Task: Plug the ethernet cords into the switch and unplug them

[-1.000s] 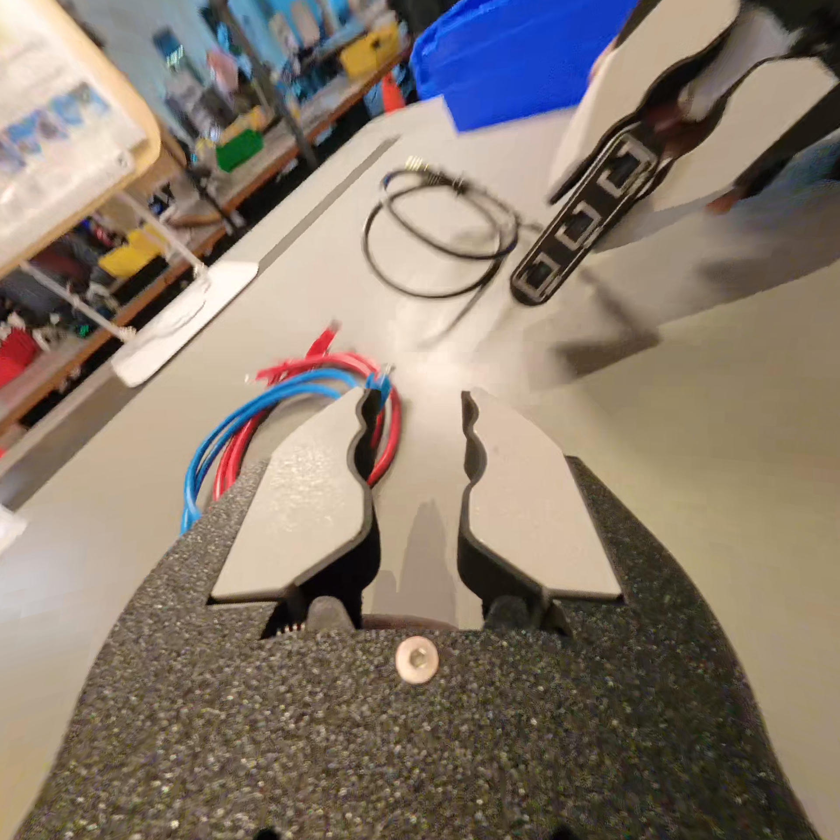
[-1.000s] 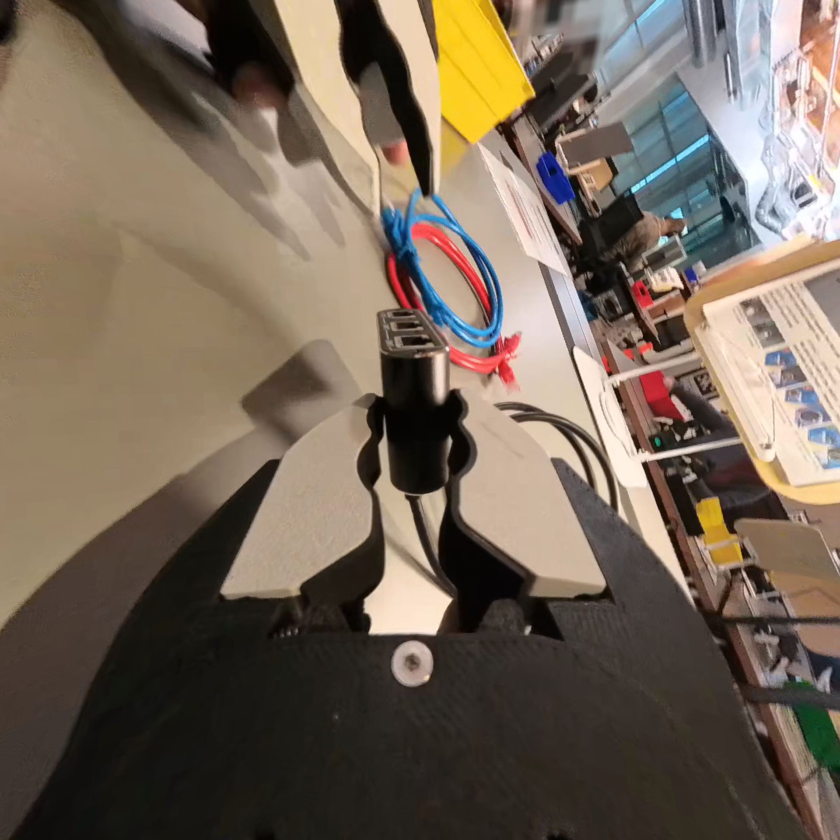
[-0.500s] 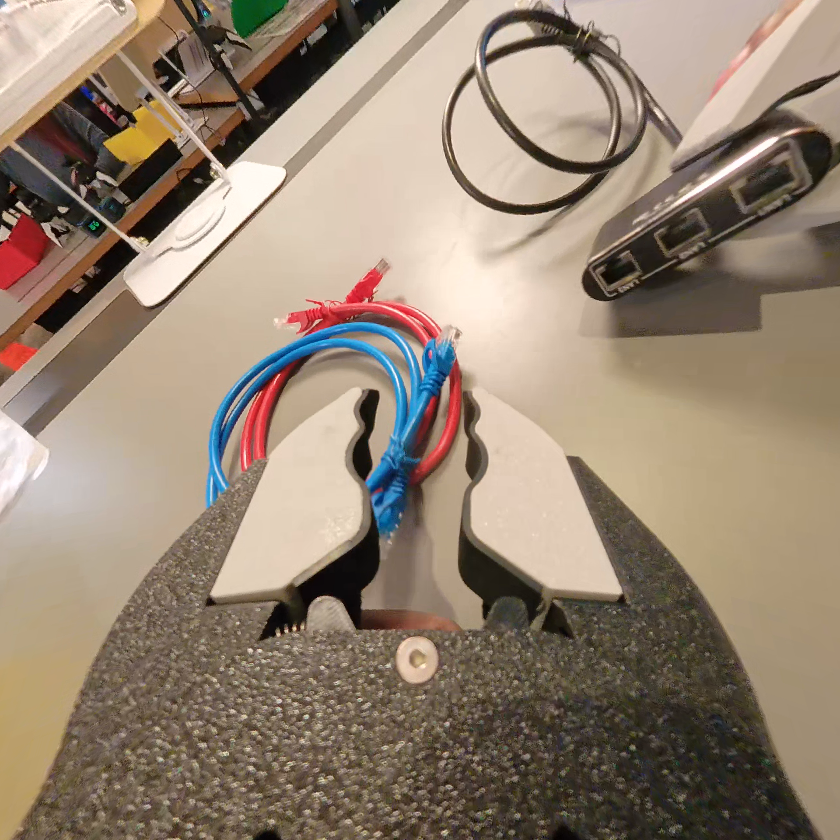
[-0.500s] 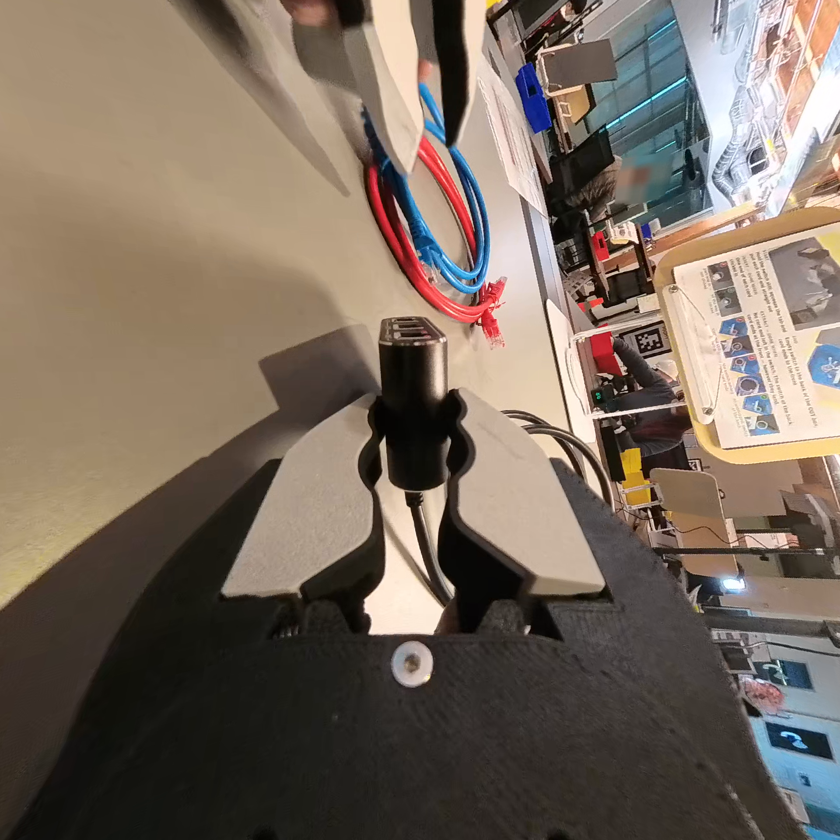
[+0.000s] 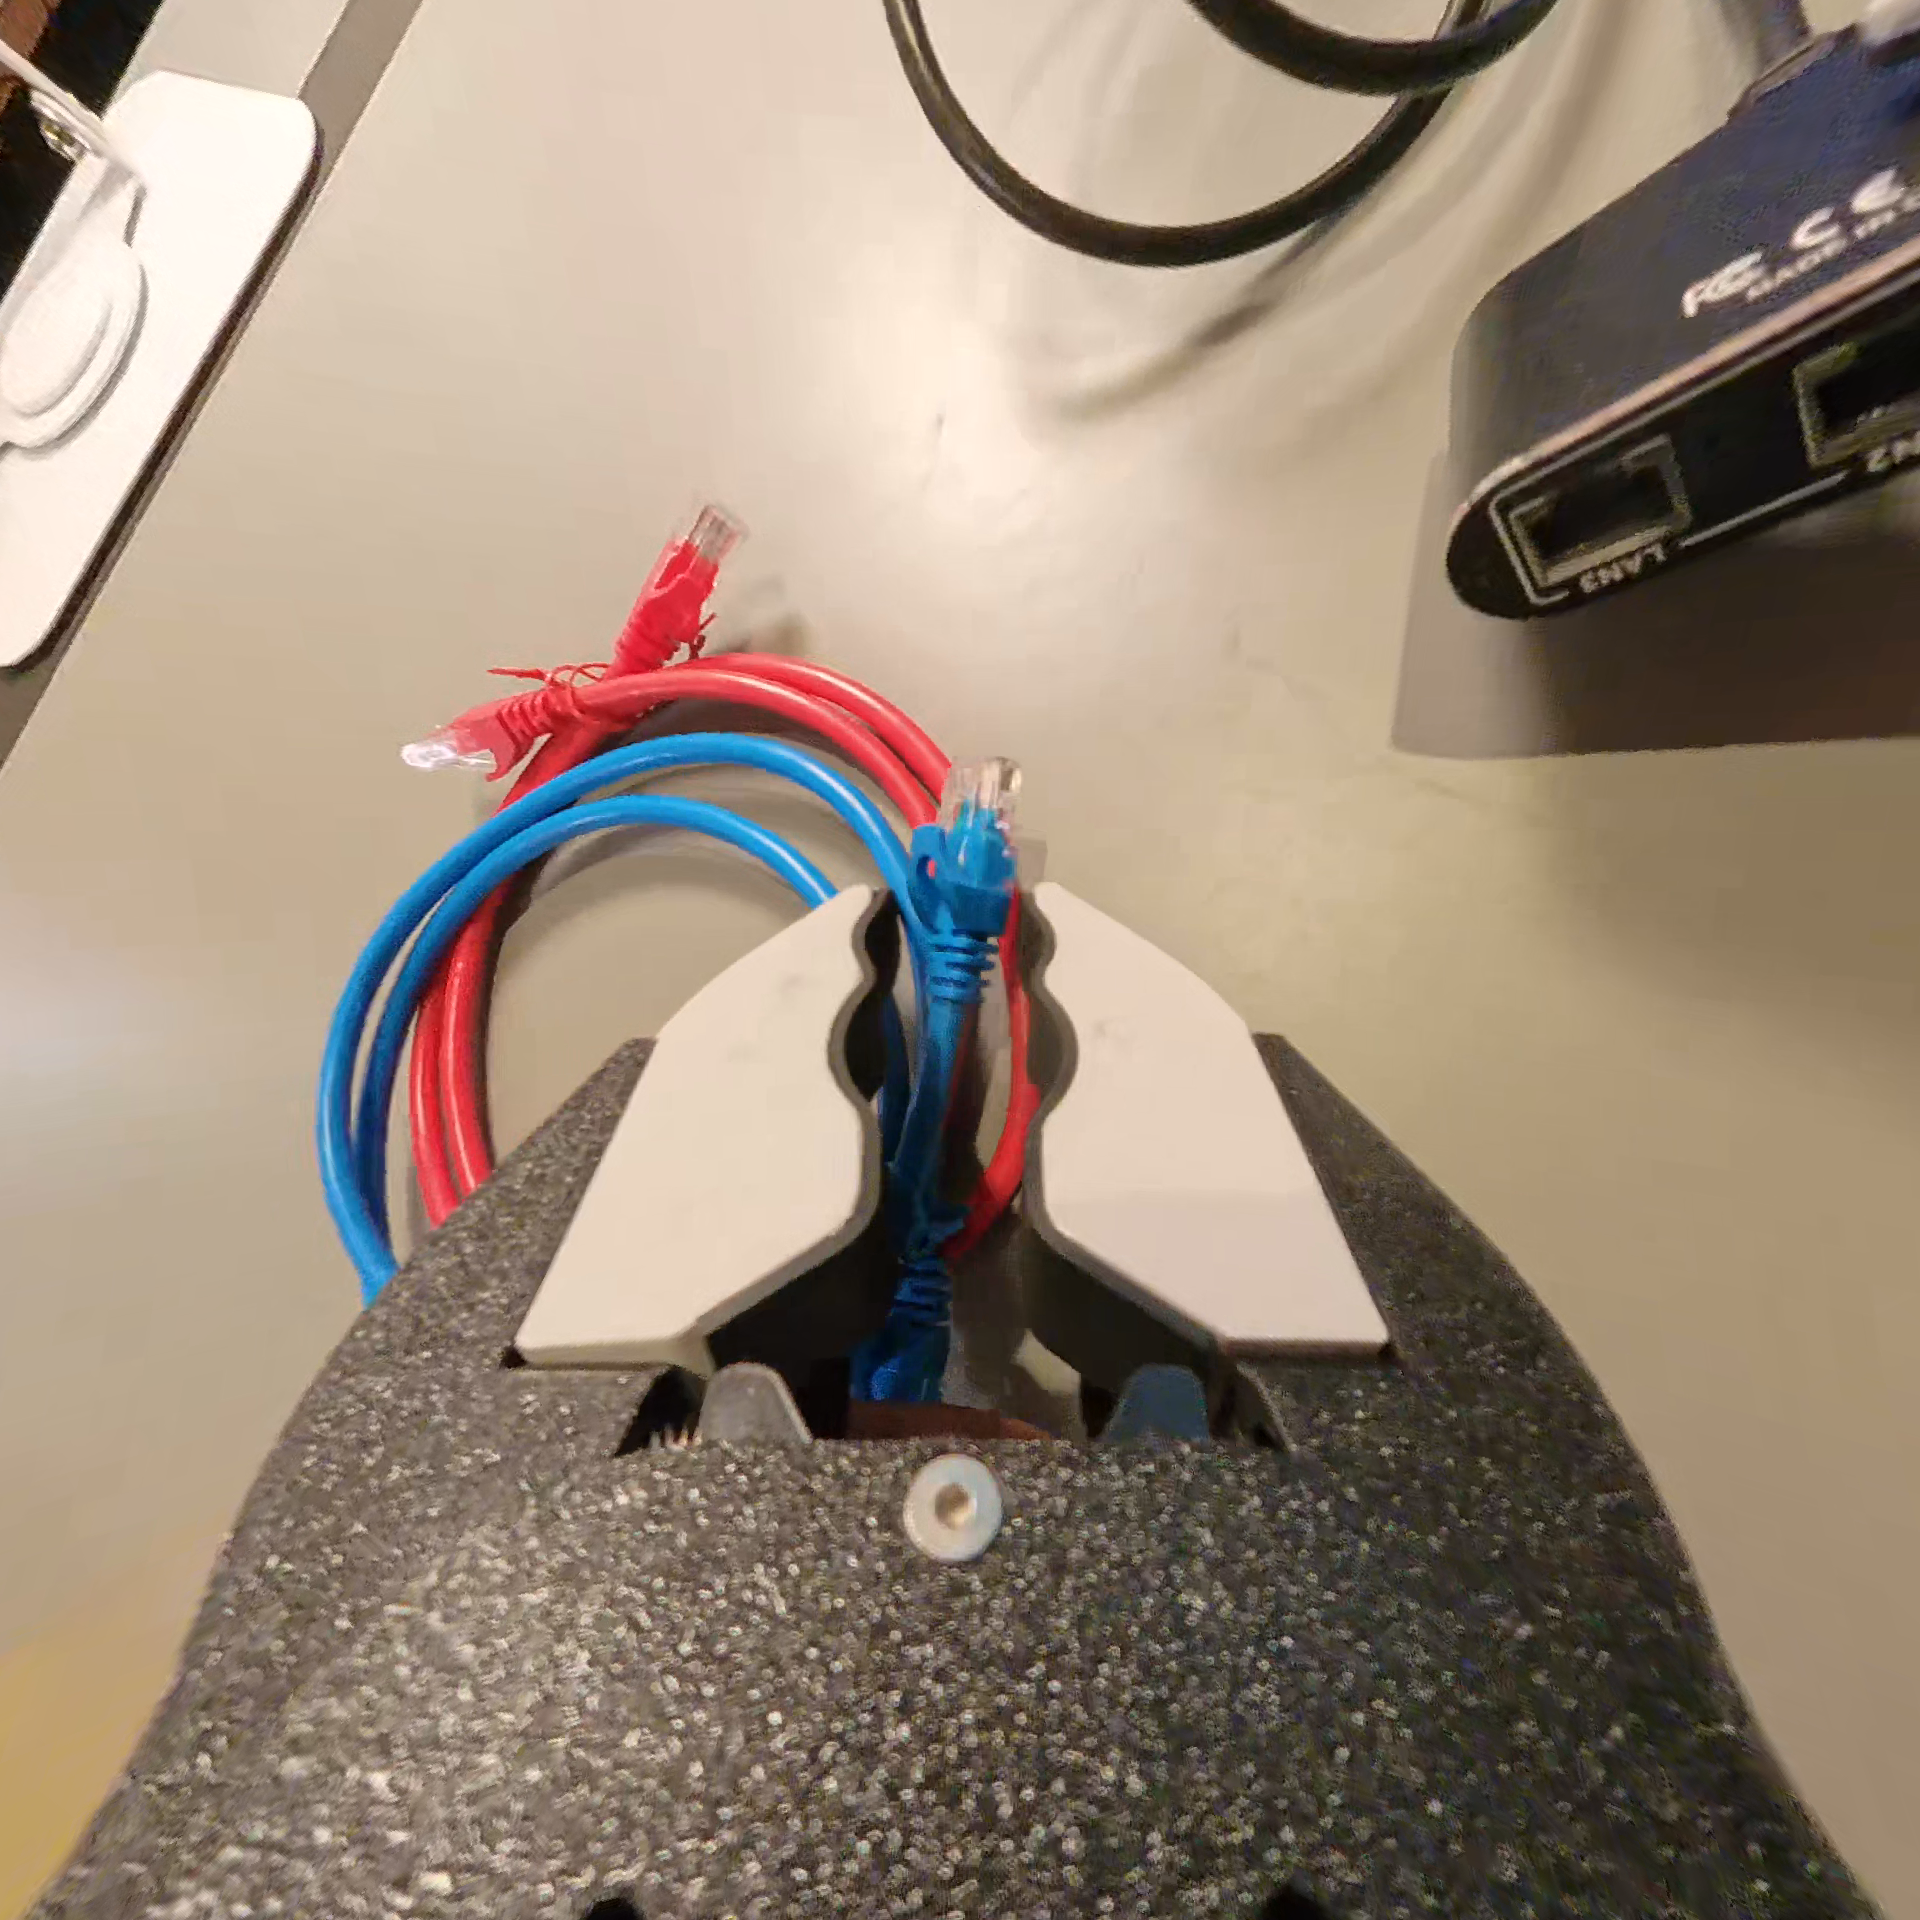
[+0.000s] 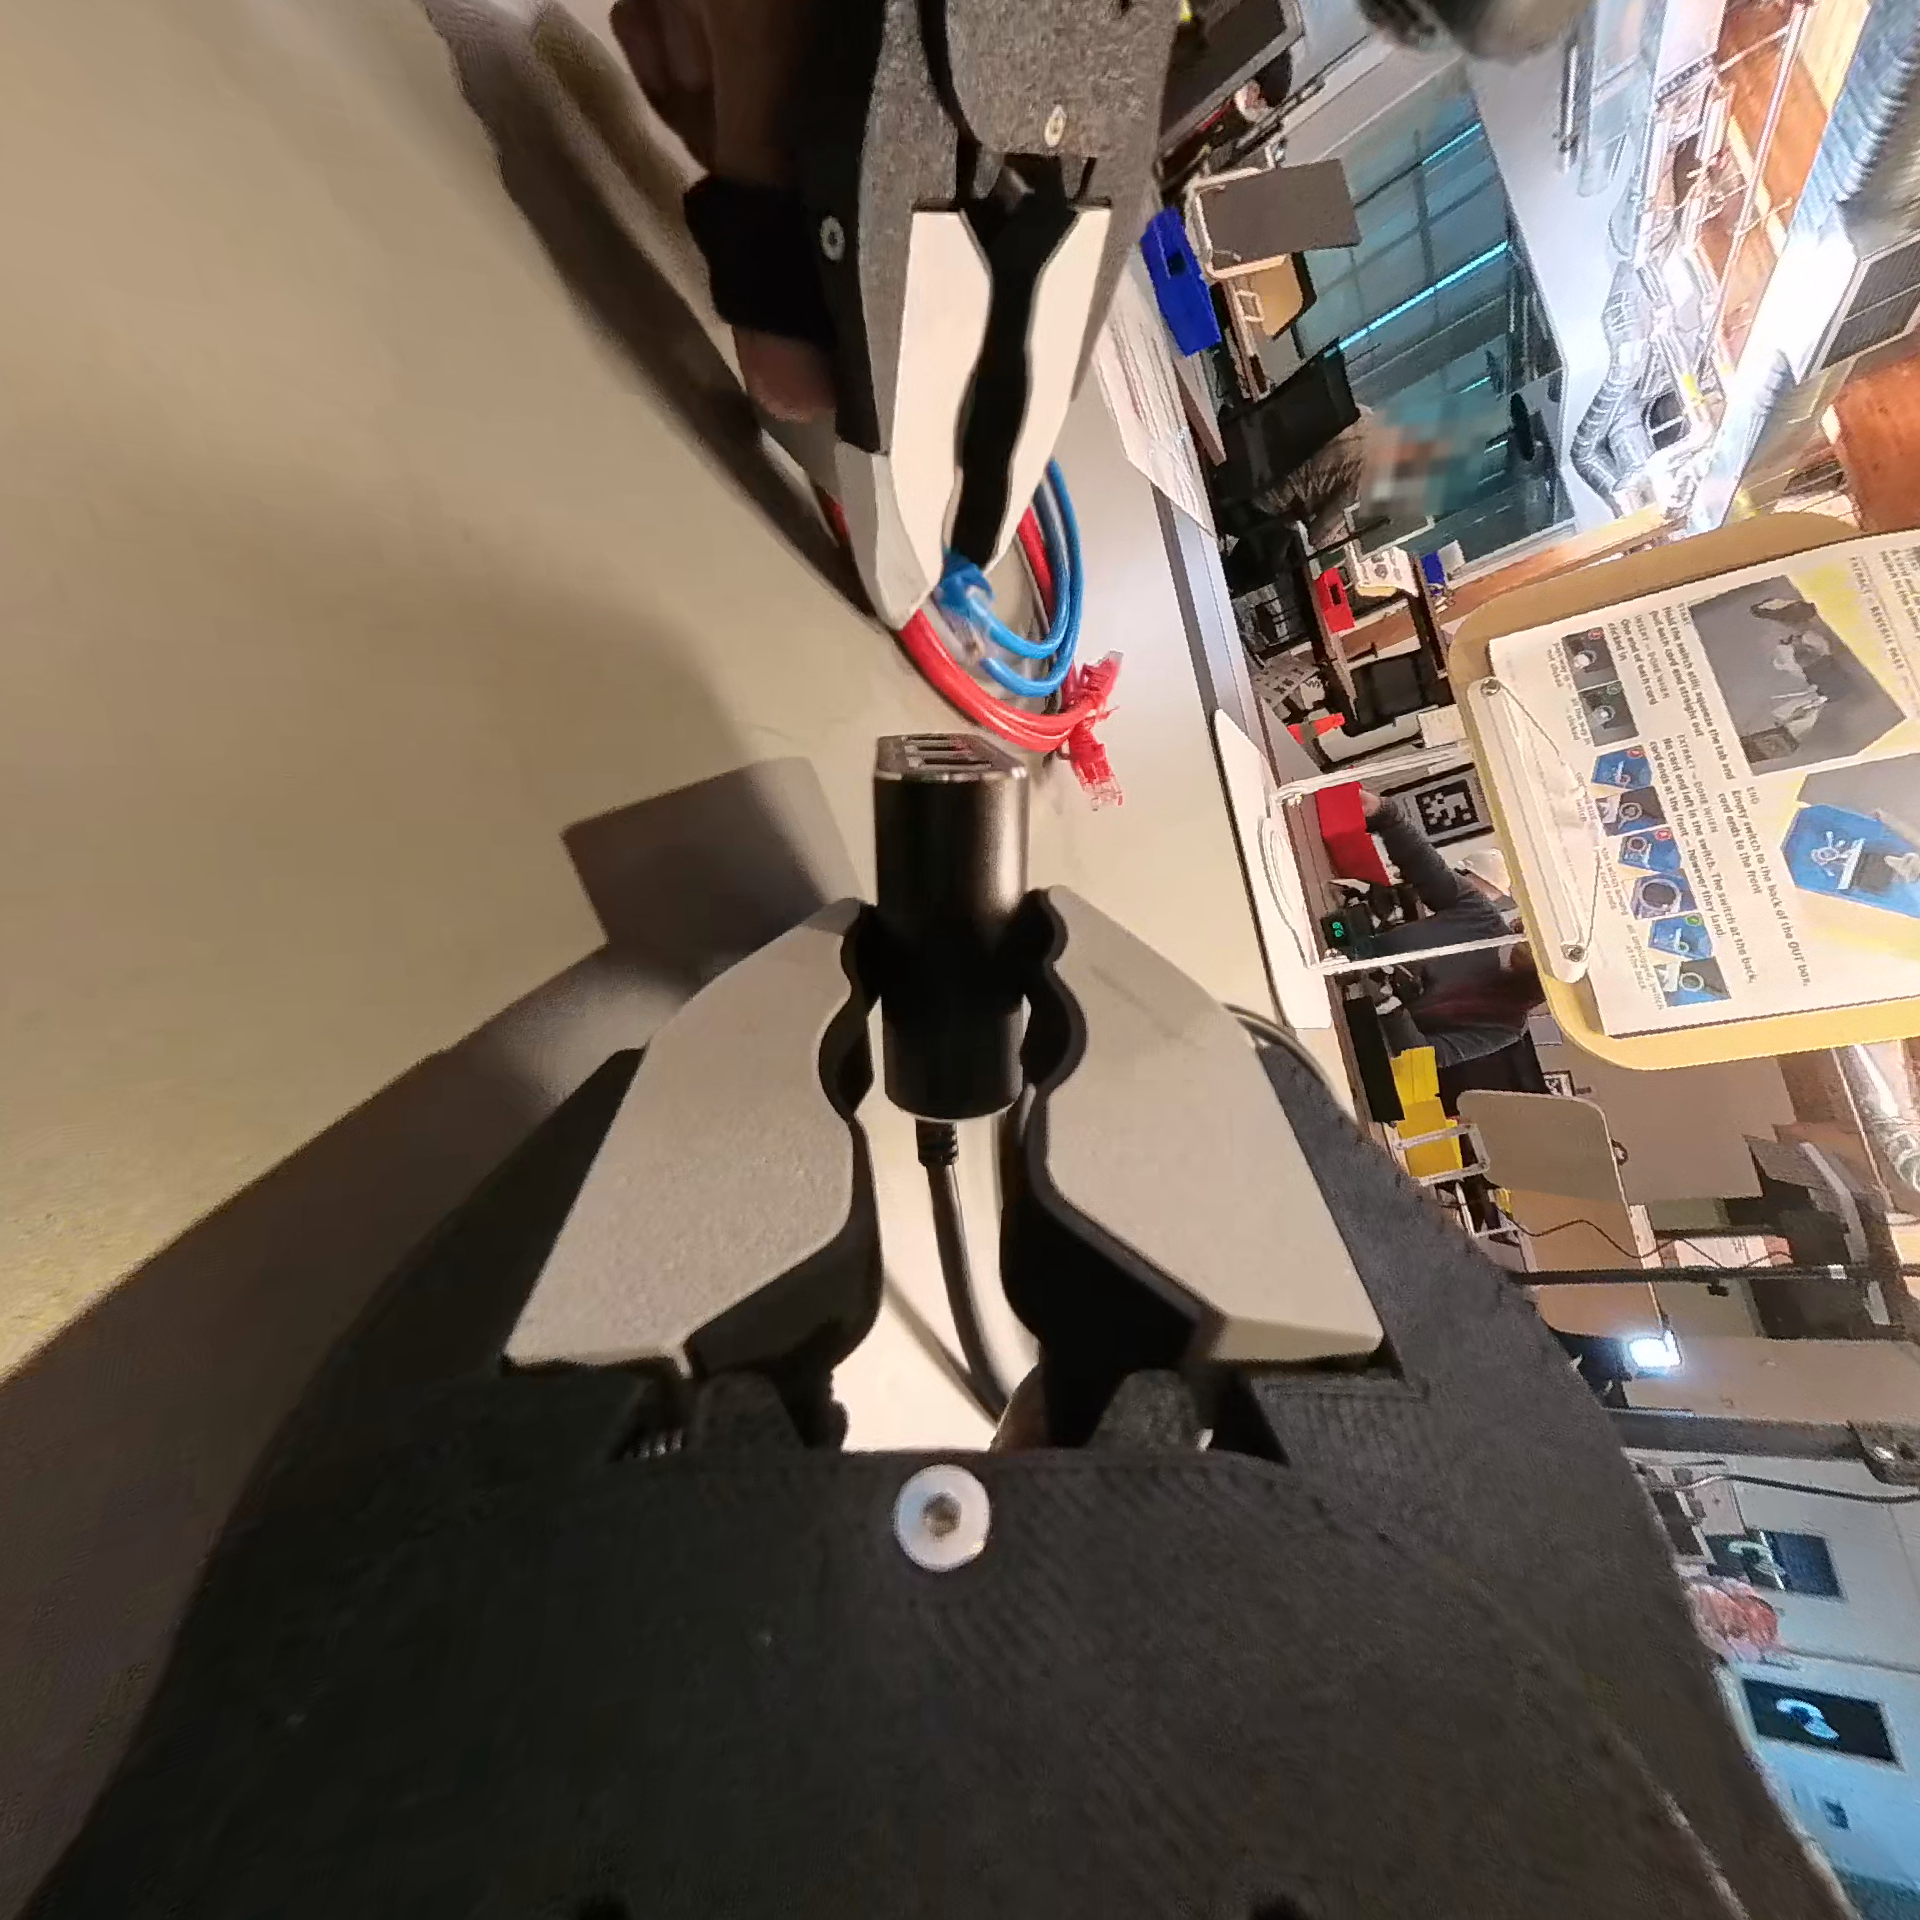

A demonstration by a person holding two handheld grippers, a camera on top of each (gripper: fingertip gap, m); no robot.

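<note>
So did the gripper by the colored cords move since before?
Yes. The left gripper has gone forward and down toward the table; the blue cord plug now sits between its fingers, where a second ago they only neared the coil.

right gripper (image 6: 951, 935) clamps the black switch (image 6: 948, 904); left gripper (image 6: 935, 582) straddles the blue cord (image 6: 1023, 665).

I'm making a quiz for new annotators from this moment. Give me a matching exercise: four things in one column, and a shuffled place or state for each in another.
Things:
1. switch
2. blue plug
3. red plugs
4. black cable

States:
A. lying free on the table, past the coils
B. between the left gripper's fingers
C. clamped in the right gripper
D. looped on the table beyond the cords

Pairs: 1-C, 2-B, 3-A, 4-D
</note>
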